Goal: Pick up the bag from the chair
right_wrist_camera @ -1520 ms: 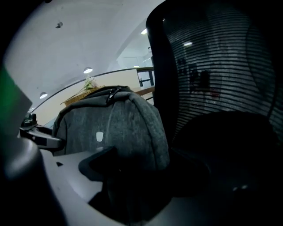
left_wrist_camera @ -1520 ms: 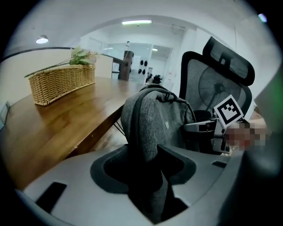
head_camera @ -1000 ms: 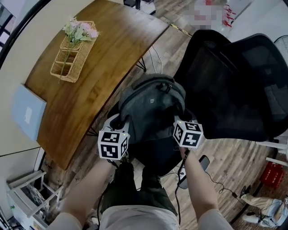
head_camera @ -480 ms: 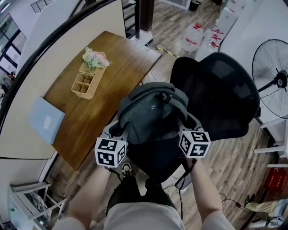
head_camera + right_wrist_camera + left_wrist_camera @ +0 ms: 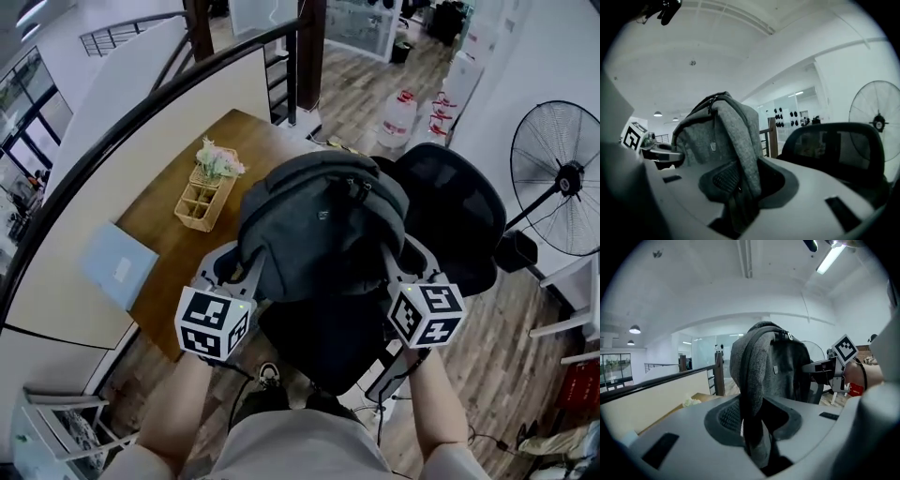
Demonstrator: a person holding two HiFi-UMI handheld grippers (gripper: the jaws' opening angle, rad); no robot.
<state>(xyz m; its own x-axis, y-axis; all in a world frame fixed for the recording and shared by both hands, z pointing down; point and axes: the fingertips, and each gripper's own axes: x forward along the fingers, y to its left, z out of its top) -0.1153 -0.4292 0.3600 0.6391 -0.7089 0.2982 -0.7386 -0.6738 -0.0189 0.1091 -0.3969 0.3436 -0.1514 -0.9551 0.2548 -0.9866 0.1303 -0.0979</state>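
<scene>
At the bottom of the head view the person's forearms reach up to both grippers. The left gripper [image 5: 246,274], lower left of centre, has its jaws closed tight on a fold of grey fabric at the bag's [image 5: 323,225] side. The right gripper [image 5: 394,267], lower right of centre, pinches the opposite side the same way. The bag is in mid-frame, held between them above the black chair's [image 5: 455,220] seat. Beyond it, at left, a wooden table [image 5: 169,220] carries a wicker basket [image 5: 204,199] of flowers. A standing fan [image 5: 560,178] is at far right.
</scene>
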